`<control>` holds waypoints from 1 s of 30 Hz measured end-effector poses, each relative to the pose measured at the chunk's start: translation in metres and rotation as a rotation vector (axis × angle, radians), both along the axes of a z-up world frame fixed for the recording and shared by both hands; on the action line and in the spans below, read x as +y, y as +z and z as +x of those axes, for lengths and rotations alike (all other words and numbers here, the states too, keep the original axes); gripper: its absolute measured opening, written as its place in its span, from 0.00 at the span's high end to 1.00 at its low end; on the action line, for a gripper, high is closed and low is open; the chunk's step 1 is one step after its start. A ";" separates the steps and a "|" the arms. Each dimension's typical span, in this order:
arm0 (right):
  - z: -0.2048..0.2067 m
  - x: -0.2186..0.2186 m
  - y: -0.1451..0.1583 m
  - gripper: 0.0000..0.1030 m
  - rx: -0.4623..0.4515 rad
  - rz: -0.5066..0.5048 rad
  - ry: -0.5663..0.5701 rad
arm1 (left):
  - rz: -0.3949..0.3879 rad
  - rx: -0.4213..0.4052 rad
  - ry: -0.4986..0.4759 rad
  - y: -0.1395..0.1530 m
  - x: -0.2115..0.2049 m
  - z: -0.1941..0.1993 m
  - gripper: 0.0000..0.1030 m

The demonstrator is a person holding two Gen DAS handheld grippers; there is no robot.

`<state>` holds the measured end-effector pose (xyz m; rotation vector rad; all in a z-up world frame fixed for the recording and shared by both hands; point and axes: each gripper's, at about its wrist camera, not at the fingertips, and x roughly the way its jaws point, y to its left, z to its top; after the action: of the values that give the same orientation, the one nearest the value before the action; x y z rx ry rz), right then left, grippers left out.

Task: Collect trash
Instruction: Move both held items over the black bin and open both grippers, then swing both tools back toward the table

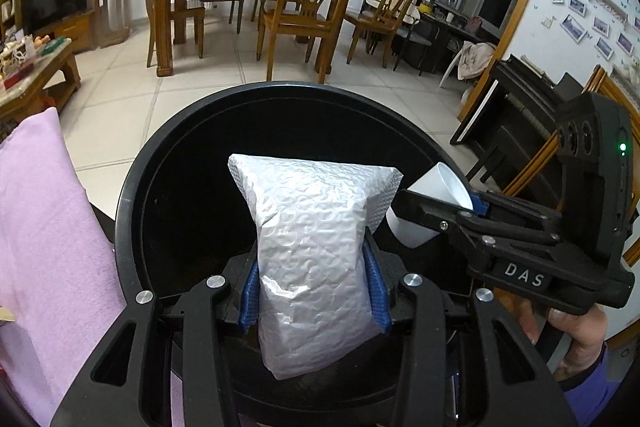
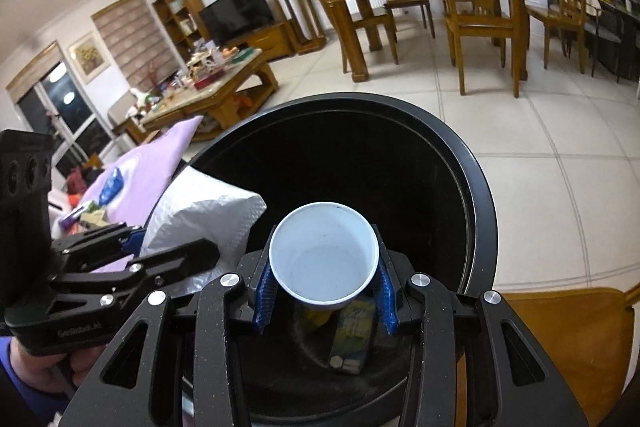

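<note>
Over black bin (image 1: pixel 132 211) — left fingers (image 1: pixel 250 291) pinching bubble mailer (image 1: pixel 312 251), right fingers (image 2: pixel 266 291) pinching white cup (image 2: pixel 324 259).

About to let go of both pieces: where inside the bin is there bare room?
Bare: the black bin along its far wall, beyond the white paper cup and bubble mailer. Crowded: the near bottom under the cup, where a yellow-blue wrapper lies.

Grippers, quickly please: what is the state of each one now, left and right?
Left gripper: shut on the bubble mailer, over the black trash bin.
Right gripper: shut on the white paper cup, over the same bin.
</note>
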<state>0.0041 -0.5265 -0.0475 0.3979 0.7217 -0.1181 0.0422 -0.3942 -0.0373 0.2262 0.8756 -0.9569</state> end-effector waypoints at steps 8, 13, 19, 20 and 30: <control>0.001 0.008 0.003 0.40 0.000 -0.017 0.002 | 0.015 -0.058 0.009 0.008 0.002 -0.008 0.36; 0.001 0.011 0.012 0.28 -0.014 -0.018 -0.005 | -0.006 -0.088 0.024 0.020 0.014 -0.013 0.19; 0.006 0.016 0.021 0.04 0.030 0.050 -0.043 | -0.032 -0.048 0.070 0.038 0.045 -0.013 0.05; 0.009 0.018 0.024 0.04 0.050 0.065 -0.047 | -0.026 -0.034 0.099 0.040 0.054 -0.010 0.05; 0.021 0.170 0.130 0.05 -0.201 -0.565 0.240 | -0.207 -0.093 0.496 0.083 0.221 0.004 0.05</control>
<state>0.0253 -0.3562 0.0826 -0.2154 0.5039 -0.0497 0.0465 -0.1729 0.0462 -0.1217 0.6944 -0.5615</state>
